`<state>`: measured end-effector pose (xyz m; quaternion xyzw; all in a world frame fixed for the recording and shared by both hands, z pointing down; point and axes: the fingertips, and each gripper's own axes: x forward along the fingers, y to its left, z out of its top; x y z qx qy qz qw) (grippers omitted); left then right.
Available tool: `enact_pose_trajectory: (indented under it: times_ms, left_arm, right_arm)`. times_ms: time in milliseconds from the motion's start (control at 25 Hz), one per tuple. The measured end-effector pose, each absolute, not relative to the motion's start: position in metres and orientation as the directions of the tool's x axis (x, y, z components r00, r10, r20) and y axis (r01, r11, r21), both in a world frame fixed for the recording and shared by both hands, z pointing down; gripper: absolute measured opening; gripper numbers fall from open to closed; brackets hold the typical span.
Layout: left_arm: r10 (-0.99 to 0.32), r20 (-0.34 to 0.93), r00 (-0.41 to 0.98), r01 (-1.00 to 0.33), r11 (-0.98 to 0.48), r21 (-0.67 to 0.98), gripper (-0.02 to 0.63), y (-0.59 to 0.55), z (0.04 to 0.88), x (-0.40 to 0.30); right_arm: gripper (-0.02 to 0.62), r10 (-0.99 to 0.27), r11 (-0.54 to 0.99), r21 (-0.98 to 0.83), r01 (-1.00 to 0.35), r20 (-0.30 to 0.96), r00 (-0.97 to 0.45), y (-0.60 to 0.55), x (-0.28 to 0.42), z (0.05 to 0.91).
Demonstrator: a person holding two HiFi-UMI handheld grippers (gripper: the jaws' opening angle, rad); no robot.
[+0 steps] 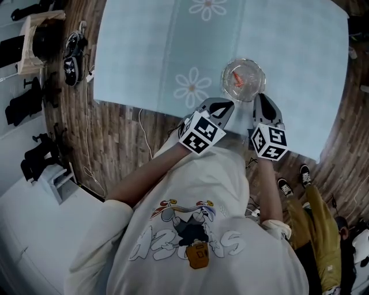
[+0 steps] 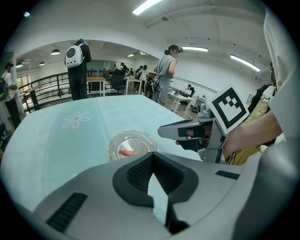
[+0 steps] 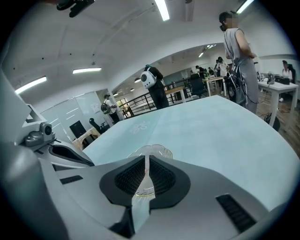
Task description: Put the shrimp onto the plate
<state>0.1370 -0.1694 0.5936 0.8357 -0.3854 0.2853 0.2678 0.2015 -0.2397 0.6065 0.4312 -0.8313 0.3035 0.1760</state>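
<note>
Head view: left gripper (image 1: 221, 108) and right gripper (image 1: 262, 102) sit side by side at the near edge of the tablecloth (image 1: 144, 52), and the shrimp (image 1: 237, 79) lies on the plate (image 1: 256, 68) just beyond them.

Nearest, each gripper view shows its own jaws closed down to a thin slit with nothing pinched between them; only pale blue cloth and a sliver of glass show through. Just past the tips stands the clear plate, its rim close to the right gripper, though I cannot tell whether they touch. The orange shrimp lies inside the plate, apart from both grippers. Farther out, a white flower print (image 1: 207, 7) marks the cloth, and beyond the table a person with a backpack (image 2: 78, 65) stands in an open room.
</note>
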Motion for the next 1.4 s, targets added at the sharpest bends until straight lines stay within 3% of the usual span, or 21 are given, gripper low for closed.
enact_pose_trajectory:
  times_ms: [360, 840, 1400]
  left_arm:
    - [-0.498, 0.641, 0.584, -0.757, -0.618, 0.21, 0.003, -0.147, 0.572, 0.122]
    - [-0.532, 0.474, 0.701, -0.687, -0.683, 0.249, 0.003, -0.088, 0.494, 0.064]
    - [-0.528, 0.301, 0.795, -0.589, -0.789, 0.172, 0.003, -0.016, 0.399, -0.003]
  right_arm:
    - [0.048, -0.677, 0.411, -0.332, -0.849, 0.512, -0.528, -0.2, 0.185, 0.576]
    - [0.046, -0.783, 0.386, -0.271, -0.882, 0.408, -0.468, -0.123, 0.124, 0.49]
    - [0.046, -0.877, 0.397, -0.238, -0.886, 0.186, -0.443, -0.034, 0.061, 0.371]
